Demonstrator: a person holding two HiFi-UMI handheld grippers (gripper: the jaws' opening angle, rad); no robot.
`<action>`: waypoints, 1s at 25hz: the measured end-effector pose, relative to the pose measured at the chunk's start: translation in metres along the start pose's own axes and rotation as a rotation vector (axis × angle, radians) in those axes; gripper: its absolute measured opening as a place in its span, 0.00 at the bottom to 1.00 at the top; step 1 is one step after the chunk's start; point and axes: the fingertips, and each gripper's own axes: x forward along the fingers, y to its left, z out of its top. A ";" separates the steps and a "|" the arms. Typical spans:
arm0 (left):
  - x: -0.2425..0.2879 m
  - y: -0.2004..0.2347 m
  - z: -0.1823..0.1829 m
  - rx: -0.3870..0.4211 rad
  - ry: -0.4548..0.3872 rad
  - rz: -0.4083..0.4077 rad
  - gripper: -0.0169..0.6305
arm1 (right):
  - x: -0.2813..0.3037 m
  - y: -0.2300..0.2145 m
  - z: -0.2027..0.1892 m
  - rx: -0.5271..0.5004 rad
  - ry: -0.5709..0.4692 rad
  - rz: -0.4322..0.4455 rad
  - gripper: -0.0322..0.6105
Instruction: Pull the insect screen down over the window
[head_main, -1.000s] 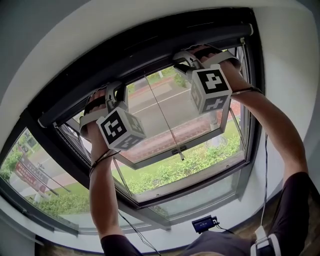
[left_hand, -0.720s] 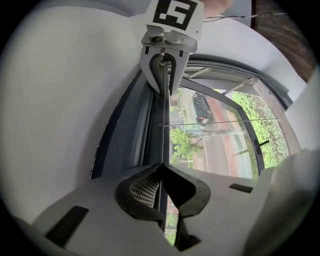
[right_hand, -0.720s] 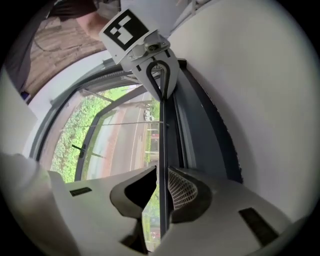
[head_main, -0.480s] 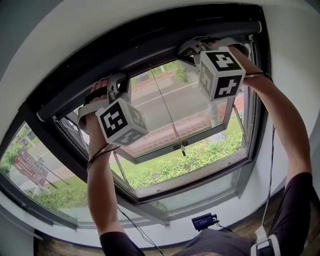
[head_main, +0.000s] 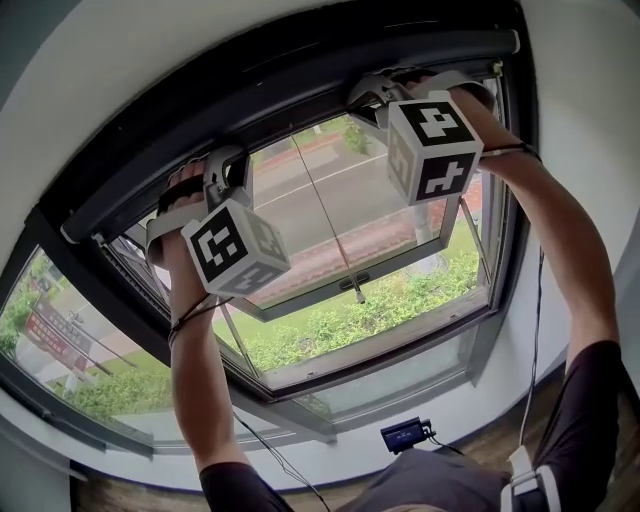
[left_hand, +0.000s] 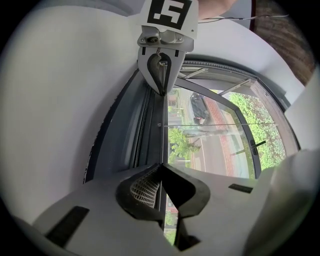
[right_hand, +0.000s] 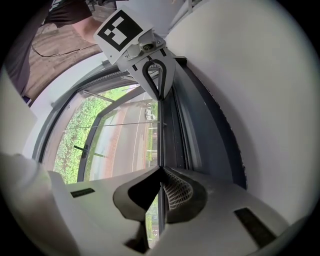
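At window head (head_main: 300, 88): left tool (left_hand: 161, 166) closing on pull bar (left_hand: 161, 140), right tool (right_hand: 160, 167) clamped on it; insect screen not yet lowered.

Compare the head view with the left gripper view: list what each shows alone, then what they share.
Head view only: both forearms and a small device below the window. Left gripper view only: how the left gripper grips, jaws closing, tips together on the thin lip of the screen bar. Both: the right gripper at that bar, the pull cord, the road outside.
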 end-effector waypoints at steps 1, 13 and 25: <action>-0.001 -0.002 0.000 0.003 0.001 -0.007 0.06 | 0.000 0.002 0.000 0.002 0.003 0.002 0.09; -0.023 -0.068 -0.002 -0.016 0.016 -0.117 0.06 | -0.003 0.071 0.002 0.014 -0.024 0.106 0.09; -0.027 -0.120 0.001 -0.074 0.014 -0.214 0.06 | -0.002 0.121 -0.003 0.012 -0.024 0.207 0.09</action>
